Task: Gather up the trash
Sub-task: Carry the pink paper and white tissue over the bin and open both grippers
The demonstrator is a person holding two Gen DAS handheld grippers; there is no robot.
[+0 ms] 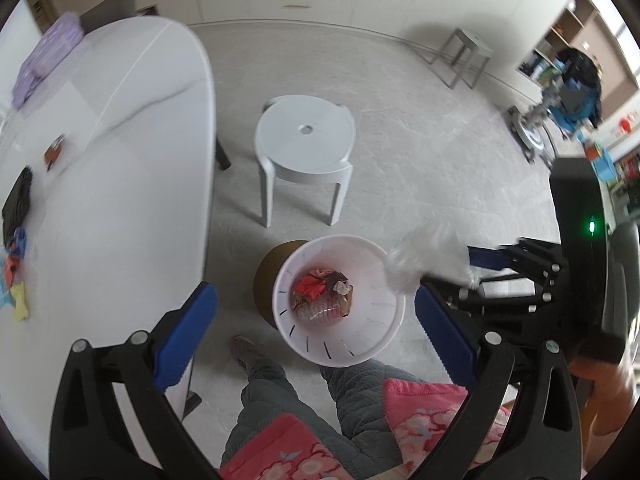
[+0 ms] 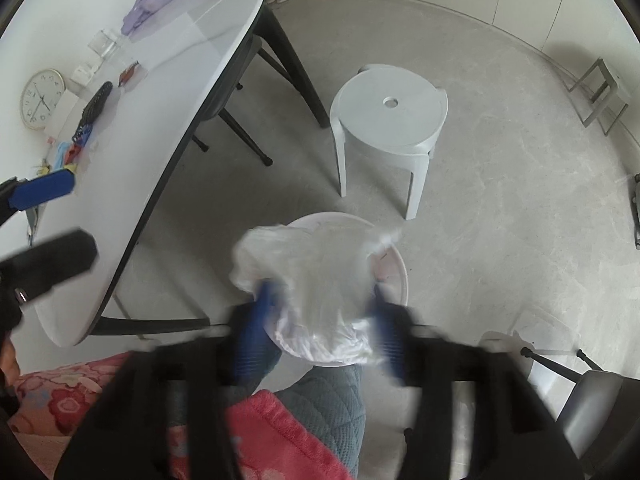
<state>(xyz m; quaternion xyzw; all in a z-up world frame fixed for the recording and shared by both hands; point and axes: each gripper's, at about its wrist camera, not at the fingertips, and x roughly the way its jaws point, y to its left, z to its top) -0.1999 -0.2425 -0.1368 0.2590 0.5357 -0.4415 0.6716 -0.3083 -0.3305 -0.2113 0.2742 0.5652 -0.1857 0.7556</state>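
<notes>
The left gripper point(image 1: 316, 312) hangs over the white bin point(image 1: 339, 300) on the floor, its fingers wide apart with nothing between them. Crumpled paper and a clear bottle lie at the bin's bottom. The right gripper point(image 2: 320, 320) is blurred; its fingers stand apart around a white plastic bag point(image 2: 316, 280), which hides most of the bin. Whether the fingers press the bag is unclear.

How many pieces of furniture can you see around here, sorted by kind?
Tables: 1, the white oval table.
Stools: 2, the round white plastic stool and a grey metal-framed stool by the wall.
Chairs: 2, one tucked under the table, one at lower right.
Total: 5.
</notes>
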